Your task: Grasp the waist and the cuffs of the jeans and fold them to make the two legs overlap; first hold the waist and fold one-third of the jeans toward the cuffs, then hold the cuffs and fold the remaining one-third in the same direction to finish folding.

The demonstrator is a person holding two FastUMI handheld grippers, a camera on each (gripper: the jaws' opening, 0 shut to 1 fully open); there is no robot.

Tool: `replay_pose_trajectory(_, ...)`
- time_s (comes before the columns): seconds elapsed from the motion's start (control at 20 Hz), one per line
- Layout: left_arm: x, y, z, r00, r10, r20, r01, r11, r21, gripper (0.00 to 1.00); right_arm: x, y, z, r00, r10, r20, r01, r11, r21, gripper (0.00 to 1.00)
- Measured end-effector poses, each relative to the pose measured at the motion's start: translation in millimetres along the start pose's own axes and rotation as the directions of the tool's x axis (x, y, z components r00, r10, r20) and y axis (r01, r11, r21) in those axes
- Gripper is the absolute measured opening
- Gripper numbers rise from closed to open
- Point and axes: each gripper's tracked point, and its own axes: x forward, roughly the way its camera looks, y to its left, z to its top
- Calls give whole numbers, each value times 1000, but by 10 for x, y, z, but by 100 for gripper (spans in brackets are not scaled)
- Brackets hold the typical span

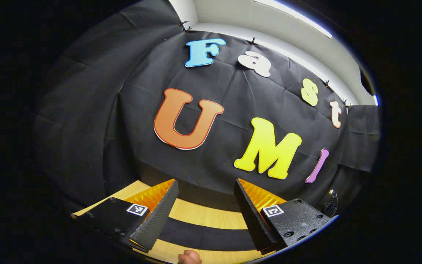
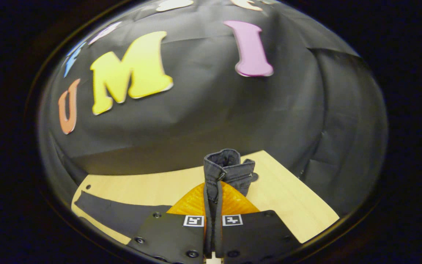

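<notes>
The jeans are dark, nearly black. In the right gripper view my right gripper [image 2: 214,190] is shut on a bunched piece of the jeans [image 2: 226,165], a thick hemmed edge that sticks up past the fingertips, lifted off the wooden table [image 2: 288,198]. Another part of the jeans lies flat on the table at the lower left as a dark strip [image 2: 115,216]. In the left gripper view my left gripper [image 1: 205,185] is open and holds nothing. A dark band of jeans [image 1: 203,234] crosses the table [image 1: 203,216] below its fingers.
The booth's black cloth wall [image 1: 233,102] rises close behind the table's far edge. The table's right corner [image 2: 333,218] is near the right gripper. A person's fingertip [image 1: 189,257] shows at the bottom edge of the left gripper view.
</notes>
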Motion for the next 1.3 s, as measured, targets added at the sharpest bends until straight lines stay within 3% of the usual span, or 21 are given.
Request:
replay_pose_trajectory(0.3,-220,245,12,999,49,1,-49,999,8,98,-409,343,51,988,150,-25,-152,975,-160,4)
replay_pose_trajectory(0.4,-305,323,21,998,67,0,-67,998,15,98,-454,402,58,980,194,-39,-198,958,-208,0)
replay_pose_trajectory(0.6,-471,460,57,995,98,10,-98,995,3,98,-546,542,-30,956,276,-103,-294,920,-261,4)
replay_pose_trajectory(0.8,-602,536,32,992,124,11,-124,992,3,98,-700,554,-143,930,325,-173,-366,867,-338,0)
replay_pose_trajectory(0.9,-641,543,35,992,128,11,-128,992,4,98,-733,506,-281,925,303,-231,-373,845,-384,4)
replay_pose_trajectory(0.95,-676,547,29,992,128,12,-128,992,5,98,-741,454,-281,923,294,-248,-372,845,-384,0)
replay_pose_trajectory(1.1,-735,600,55,990,136,19,-137,991,5,98,-802,313,-206,920,281,-273,-371,850,-374,4)
replay_pose_trajectory(1.2,-740,646,70,989,145,19,-145,989,-3,98,-777,432,-450,904,297,-307,-402,832,-382,5)
replay_pose_trajectory(1.25,-747,675,51,988,151,16,-151,988,-8,98,-835,485,-564,877,330,-349,-449,822,-350,9)
replay_pose_trajectory(1.3,-738,685,39,988,154,12,-154,988,-15,98,-902,573,-652,849,368,-379,-492,812,-314,27)
